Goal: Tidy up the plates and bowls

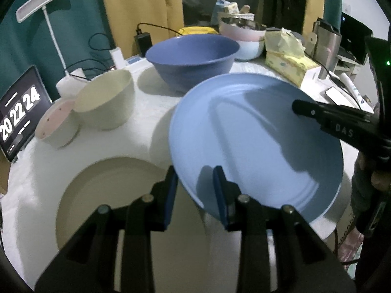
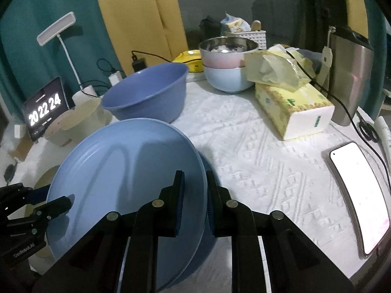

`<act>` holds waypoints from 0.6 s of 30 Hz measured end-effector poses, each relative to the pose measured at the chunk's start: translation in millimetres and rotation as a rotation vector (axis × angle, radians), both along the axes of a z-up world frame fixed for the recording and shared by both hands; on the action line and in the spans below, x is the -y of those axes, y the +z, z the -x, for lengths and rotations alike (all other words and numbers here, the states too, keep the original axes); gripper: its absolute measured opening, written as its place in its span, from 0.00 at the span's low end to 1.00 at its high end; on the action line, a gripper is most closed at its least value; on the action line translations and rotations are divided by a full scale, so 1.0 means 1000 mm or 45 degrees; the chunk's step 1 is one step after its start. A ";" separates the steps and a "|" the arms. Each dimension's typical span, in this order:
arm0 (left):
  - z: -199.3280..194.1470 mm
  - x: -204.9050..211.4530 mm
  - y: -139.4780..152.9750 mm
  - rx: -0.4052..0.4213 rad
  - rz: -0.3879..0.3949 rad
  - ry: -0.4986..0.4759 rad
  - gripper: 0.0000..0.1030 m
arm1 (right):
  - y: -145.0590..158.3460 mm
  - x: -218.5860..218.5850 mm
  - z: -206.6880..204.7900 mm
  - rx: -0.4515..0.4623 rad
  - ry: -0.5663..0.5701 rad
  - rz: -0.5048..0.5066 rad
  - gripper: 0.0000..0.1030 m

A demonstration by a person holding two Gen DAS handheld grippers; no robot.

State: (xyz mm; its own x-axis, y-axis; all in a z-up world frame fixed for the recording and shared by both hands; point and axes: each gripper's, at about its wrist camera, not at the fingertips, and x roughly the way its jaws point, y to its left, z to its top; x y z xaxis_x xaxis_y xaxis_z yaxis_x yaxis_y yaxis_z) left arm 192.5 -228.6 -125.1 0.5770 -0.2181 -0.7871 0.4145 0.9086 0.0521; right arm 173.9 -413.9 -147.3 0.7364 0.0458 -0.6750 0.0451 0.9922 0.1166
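Holding the light blue plate (image 1: 254,146) by its rim above the tabletop (image 2: 256,166), both nearly closed jaws pinch it beside the cream plate (image 1: 110,195), while bowls wait unstacked, so most sorting remains.

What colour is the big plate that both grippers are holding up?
The plate is light blue, plain with no pattern. It shows best in the left wrist view.
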 end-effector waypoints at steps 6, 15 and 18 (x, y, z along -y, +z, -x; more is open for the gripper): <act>-0.010 0.013 -0.014 -0.056 -0.026 -0.011 0.31 | -0.009 0.009 -0.007 -0.028 -0.029 0.027 0.19; -0.014 0.009 -0.021 -0.013 -0.079 -0.013 0.32 | -0.021 -0.002 -0.014 -0.080 -0.032 0.079 0.29; -0.014 0.004 -0.022 -0.005 -0.077 -0.014 0.32 | -0.022 -0.005 -0.016 -0.088 -0.040 0.098 0.29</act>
